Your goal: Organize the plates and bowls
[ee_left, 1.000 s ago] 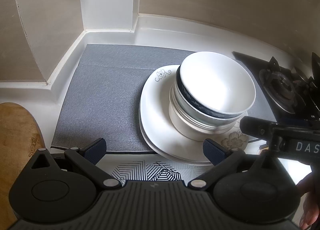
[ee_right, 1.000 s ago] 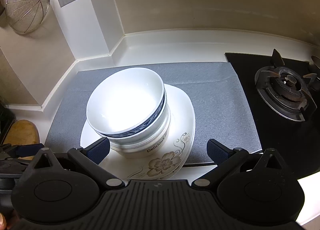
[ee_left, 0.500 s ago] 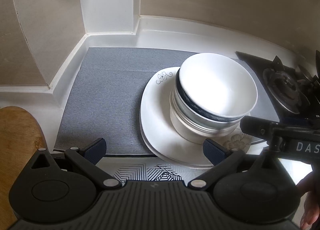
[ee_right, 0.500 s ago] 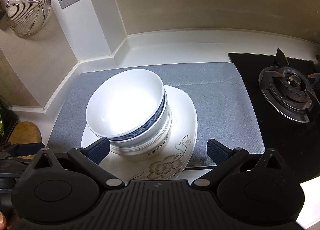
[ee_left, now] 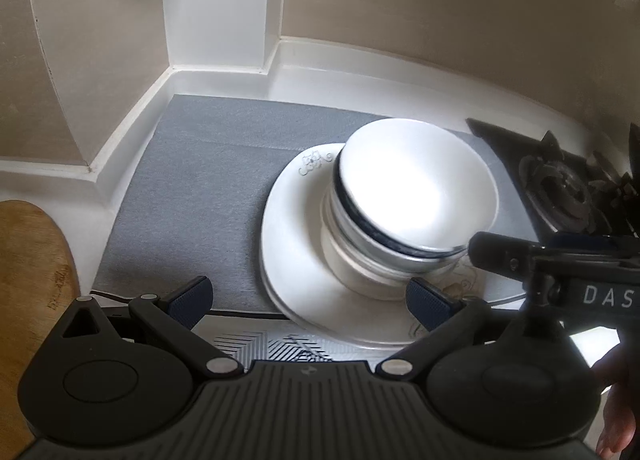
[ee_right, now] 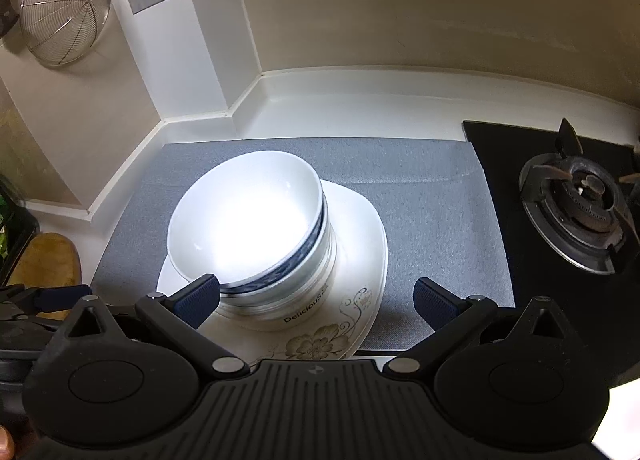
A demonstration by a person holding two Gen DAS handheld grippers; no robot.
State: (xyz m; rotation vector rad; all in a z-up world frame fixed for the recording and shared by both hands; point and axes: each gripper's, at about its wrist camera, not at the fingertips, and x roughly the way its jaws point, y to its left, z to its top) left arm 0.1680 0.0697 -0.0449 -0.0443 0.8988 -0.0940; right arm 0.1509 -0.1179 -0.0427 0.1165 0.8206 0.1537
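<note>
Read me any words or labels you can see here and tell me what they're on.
"Delicious": on the side of the cream-white bottom bowl in the stack.
"DAS", cut off by the frame edge: on the black right hand-held gripper, seen from the left wrist view.
The small emblems on both gripper bodies are too small to read.

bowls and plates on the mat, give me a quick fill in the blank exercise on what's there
1. The stack of bowls sits on a white ____ with a flower print.
2. The plate rests on a ____ mat.
3. To the right of the mat is a gas ____.
4. Both the left hand-held gripper and the right hand-held gripper are ____ and hold nothing.

Missing words: plate; grey; burner; open
</note>
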